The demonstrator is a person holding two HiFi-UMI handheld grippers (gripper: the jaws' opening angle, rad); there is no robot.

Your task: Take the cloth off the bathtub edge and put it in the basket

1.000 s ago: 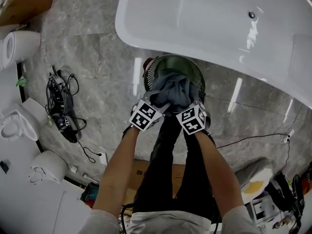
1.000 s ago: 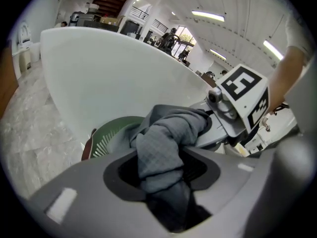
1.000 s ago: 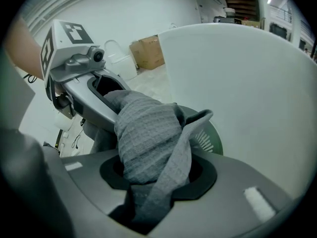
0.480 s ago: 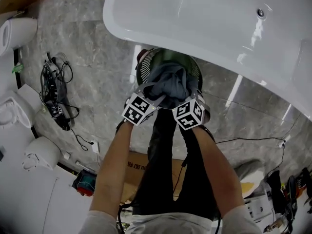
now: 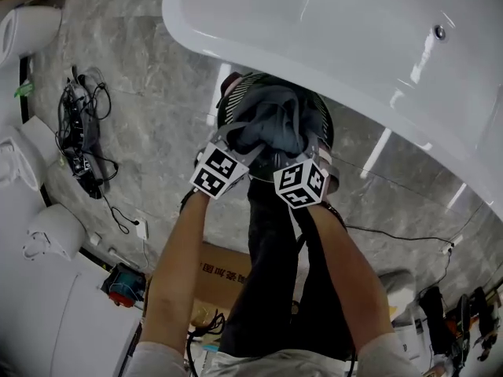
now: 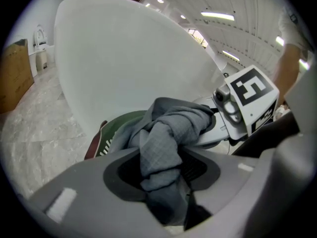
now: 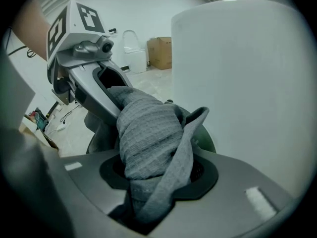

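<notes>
A bunched grey cloth (image 5: 271,126) hangs between both grippers, right above a round dark-green basket (image 5: 322,120) on the floor beside the white bathtub (image 5: 354,45). My left gripper (image 5: 228,144) is shut on one end of the cloth (image 6: 161,152). My right gripper (image 5: 310,151) is shut on the other end (image 7: 148,143). The two grippers stand close side by side, jaws pointing at the basket (image 6: 116,133). The cloth covers most of the basket's opening in the head view. In the right gripper view the basket's rim (image 7: 210,140) shows behind the cloth.
The bathtub's curved outer wall (image 6: 129,58) rises right behind the basket. A tangle of cables (image 5: 82,132) lies on the marble floor at left, near white toilets (image 5: 31,30). A cardboard box (image 5: 224,269) and the person's legs are below the grippers.
Both grippers have moved a little up-frame toward the tub with the cloth. The cloth now covers more of the basket's opening.
</notes>
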